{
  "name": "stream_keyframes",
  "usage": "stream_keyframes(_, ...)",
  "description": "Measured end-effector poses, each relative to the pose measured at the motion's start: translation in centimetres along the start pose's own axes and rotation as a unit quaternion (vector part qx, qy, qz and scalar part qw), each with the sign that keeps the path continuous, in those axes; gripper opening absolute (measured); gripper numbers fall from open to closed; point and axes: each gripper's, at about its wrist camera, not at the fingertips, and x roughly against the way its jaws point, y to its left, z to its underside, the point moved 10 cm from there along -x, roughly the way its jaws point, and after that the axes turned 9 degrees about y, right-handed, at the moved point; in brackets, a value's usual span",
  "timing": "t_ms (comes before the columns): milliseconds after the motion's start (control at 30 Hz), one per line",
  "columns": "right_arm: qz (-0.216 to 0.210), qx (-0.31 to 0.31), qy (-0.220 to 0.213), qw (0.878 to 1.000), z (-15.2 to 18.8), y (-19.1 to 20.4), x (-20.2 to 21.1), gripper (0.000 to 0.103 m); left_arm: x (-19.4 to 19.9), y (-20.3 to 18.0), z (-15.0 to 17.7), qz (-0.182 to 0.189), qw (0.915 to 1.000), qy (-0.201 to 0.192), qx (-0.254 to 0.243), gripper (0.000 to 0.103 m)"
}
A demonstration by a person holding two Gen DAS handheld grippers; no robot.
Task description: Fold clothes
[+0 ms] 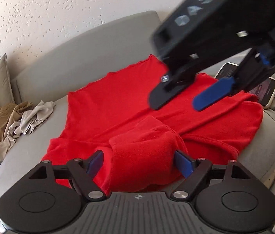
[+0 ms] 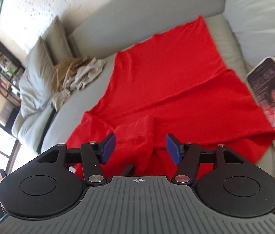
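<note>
A red garment (image 1: 121,105) lies spread on a grey sofa seat (image 1: 40,136), with a sleeve folded over its near middle (image 1: 143,148). My left gripper (image 1: 139,163) is open, its blue pads on either side of the folded sleeve. My right gripper (image 1: 176,99) shows in the left wrist view, open, hovering above the garment's right part. In the right wrist view the garment (image 2: 166,78) fills the middle, and my right gripper (image 2: 140,148) is open above the folded sleeve (image 2: 137,136).
A pile of tan and grey clothes (image 1: 20,119) lies at the sofa's left, also in the right wrist view (image 2: 77,74). A phone with a lit screen (image 2: 272,101) lies right of the garment. Cushions (image 2: 38,74) stand at the left.
</note>
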Motion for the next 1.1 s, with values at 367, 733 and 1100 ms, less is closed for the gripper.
stream_keyframes(367,0.099,0.047,0.103,0.989,-1.9,3.6,-10.3,0.051,-0.8,0.1,1.4,0.012,0.9995,0.001,0.03,0.082)
stream_keyframes(733,0.113,0.077,-0.006,0.991,-5.9,5.2,-6.9,0.004,-0.4,2.7,1.4,0.026,0.9933,-0.034,0.107,0.082)
stream_keyframes(1100,0.154,0.015,-0.268,0.951,-8.4,-3.5,8.3,0.004,2.3,6.8,1.7,0.024,0.9812,-0.01,0.191,0.084)
